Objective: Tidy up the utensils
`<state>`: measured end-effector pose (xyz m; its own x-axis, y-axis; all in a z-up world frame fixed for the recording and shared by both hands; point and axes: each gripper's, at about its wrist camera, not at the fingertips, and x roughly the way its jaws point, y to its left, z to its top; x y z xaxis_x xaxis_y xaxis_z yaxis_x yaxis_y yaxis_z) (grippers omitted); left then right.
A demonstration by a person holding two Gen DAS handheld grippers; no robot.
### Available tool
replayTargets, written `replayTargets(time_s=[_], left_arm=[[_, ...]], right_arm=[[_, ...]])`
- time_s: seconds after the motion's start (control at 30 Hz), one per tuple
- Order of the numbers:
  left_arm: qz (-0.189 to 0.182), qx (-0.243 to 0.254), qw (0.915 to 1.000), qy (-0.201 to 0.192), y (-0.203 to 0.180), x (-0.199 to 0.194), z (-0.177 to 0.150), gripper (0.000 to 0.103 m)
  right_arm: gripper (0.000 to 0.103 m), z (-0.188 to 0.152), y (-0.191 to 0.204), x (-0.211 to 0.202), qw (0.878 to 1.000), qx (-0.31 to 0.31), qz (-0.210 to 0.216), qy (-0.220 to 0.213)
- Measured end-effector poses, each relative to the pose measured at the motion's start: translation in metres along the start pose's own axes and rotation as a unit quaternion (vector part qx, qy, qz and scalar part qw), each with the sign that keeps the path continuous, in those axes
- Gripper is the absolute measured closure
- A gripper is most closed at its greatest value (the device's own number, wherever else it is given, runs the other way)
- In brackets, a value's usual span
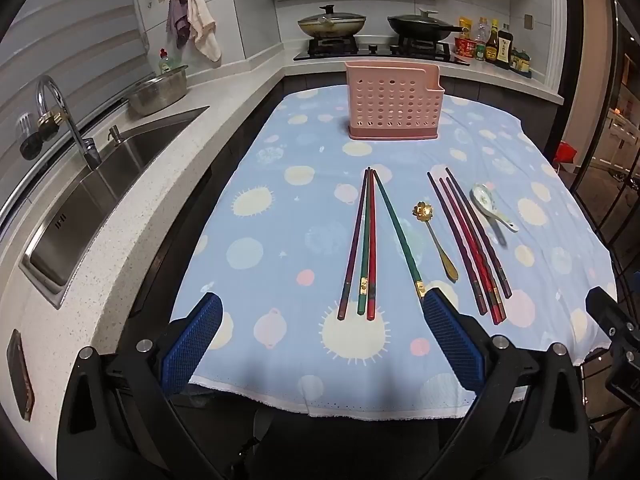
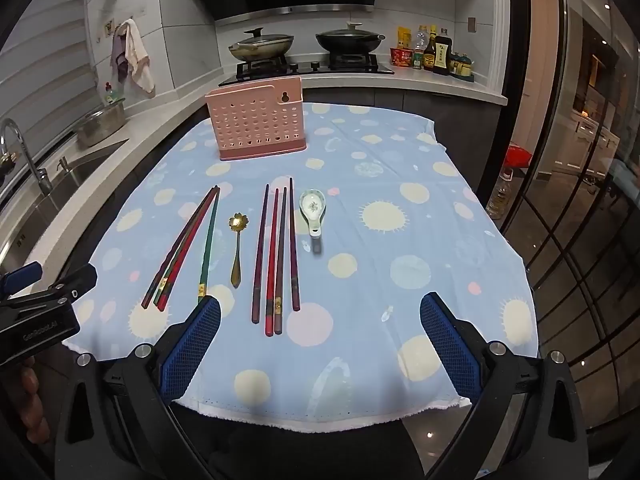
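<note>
We are just starting: both hand-held grippers, left (image 1: 322, 322) and right (image 2: 320, 320), are gaping wide and empty; chopsticks (image 1: 362, 244) and spoons (image 2: 237, 250) are lying ahead, short of the empty pink holder (image 1: 394, 104).

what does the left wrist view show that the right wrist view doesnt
Only the left wrist view shows the sink basin in full and the open left claw from behind.

Only the right wrist view shows the keyhole slot in the pink holder's back wall, a plastic bottle on the floor, and the open right claw from behind.

Both show the pink holder, chopsticks, gold spoon, ceramic spoon and stove pans.
</note>
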<state>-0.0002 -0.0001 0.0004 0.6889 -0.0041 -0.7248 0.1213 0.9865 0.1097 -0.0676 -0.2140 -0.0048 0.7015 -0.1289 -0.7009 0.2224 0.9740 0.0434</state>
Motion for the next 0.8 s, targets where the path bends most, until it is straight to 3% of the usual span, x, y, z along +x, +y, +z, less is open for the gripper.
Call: replayTargets(time_s=[0.8], left_arm=[[-0.005,-0.002,1.0000,-0.004,0.0018,-0.0036,-0.0011,0.007]], right_arm=[[0.007,-0.0003,-0.0003,-0.0017,1.000,0.003,0.003,-0.001]])
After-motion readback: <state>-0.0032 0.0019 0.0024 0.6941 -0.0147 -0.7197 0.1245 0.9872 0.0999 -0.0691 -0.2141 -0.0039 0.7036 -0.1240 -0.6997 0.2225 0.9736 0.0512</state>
